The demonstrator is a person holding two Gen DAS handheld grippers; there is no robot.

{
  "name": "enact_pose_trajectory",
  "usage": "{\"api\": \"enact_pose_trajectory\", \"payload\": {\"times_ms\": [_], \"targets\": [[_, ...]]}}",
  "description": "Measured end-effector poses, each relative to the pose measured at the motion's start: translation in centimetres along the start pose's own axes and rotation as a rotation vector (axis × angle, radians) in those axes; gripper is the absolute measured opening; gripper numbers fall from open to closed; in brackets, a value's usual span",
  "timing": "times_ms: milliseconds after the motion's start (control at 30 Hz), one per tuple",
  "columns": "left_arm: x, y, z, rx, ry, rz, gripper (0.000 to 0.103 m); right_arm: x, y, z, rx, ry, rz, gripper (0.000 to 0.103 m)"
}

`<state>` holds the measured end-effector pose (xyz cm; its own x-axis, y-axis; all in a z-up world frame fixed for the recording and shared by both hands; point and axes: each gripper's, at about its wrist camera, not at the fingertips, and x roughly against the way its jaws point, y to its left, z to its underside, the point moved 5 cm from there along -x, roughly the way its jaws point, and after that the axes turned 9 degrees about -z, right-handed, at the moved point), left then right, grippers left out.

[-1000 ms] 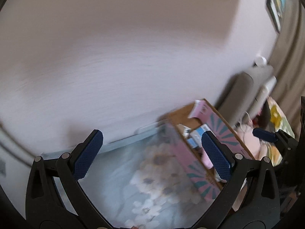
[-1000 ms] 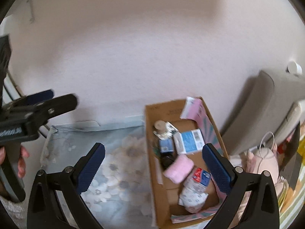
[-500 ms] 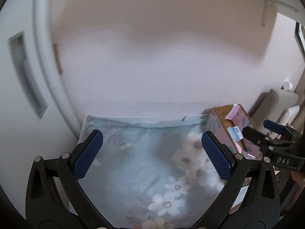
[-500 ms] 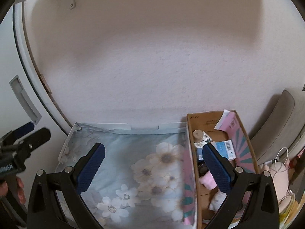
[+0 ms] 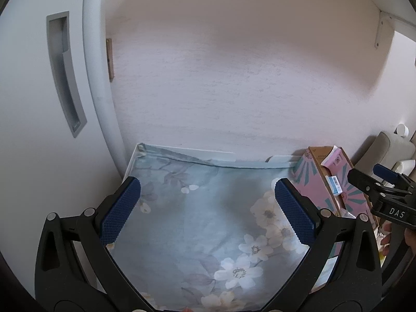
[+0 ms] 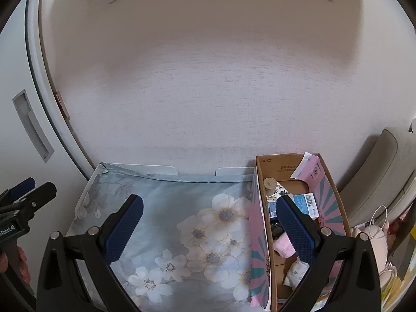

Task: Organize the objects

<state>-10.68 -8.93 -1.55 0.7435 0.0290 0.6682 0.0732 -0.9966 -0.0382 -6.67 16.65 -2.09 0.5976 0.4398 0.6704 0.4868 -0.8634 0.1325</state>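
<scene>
An open cardboard box with pink and teal sides stands at the right of a table covered by a light blue flowered cloth. Inside it lie a small bottle, a blue packet with a barcode, a pink soft item and a white patterned item. The box also shows in the left wrist view. My left gripper is open and empty over the cloth. My right gripper is open and empty, its right finger over the box.
A textured white wall runs behind the table. A white door with a recessed handle stands at the left. A grey chair back and a pink soft toy are right of the box.
Both views have swung left and pulled back from the box. The flowered cloth and the door at the left now fill more of each view. Both grippers stay open.
</scene>
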Motion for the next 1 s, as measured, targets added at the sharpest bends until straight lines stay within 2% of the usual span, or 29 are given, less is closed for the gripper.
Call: {"api": "enact_pose_trajectory", "payload": {"times_ms": [1000], "targets": [[-0.9,-0.9,-0.5,-0.093,0.002,-0.013,0.103,-1.3,-0.3,-0.4,-0.017,0.026,0.017,0.102]]}}
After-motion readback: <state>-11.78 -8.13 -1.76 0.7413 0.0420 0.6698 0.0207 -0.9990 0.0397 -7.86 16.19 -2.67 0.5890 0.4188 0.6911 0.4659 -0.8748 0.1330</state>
